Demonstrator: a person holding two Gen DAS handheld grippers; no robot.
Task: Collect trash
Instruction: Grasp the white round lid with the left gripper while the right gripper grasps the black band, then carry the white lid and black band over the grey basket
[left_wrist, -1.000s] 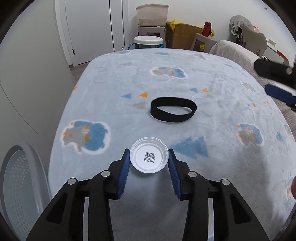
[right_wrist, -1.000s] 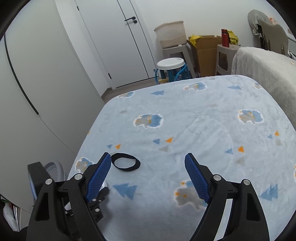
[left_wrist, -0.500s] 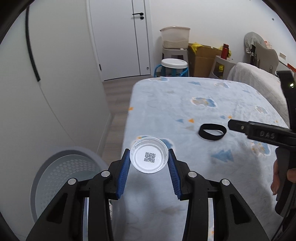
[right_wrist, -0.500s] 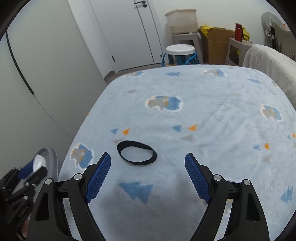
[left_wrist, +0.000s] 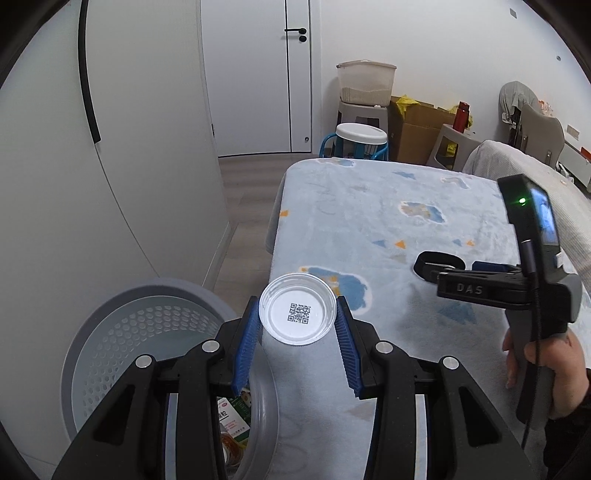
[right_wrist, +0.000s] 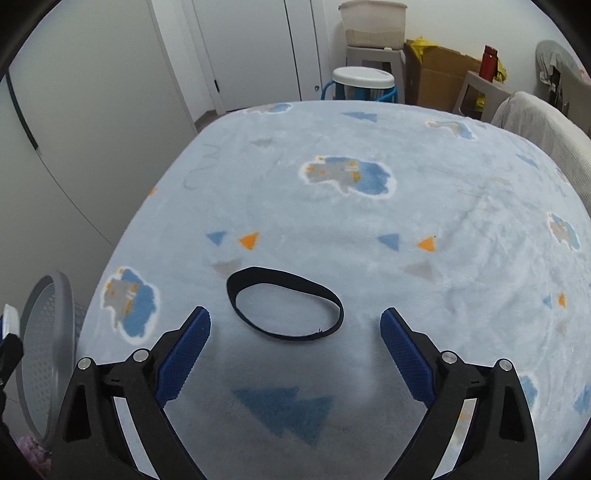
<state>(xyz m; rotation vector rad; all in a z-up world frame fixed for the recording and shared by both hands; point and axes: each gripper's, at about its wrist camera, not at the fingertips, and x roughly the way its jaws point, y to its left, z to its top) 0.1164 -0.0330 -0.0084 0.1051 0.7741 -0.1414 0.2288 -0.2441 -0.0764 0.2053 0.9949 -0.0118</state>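
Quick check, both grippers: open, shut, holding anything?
Left gripper: shut on the clear plastic lid.
Right gripper: open, jaws just widened, empty, near the black band.

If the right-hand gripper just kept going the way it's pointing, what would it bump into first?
Most likely the black band: it lies on the blue blanket just ahead of the open right gripper, roughly centred between its fingers. Depth is hard to judge; the fingertips may meet the blanket beside it.
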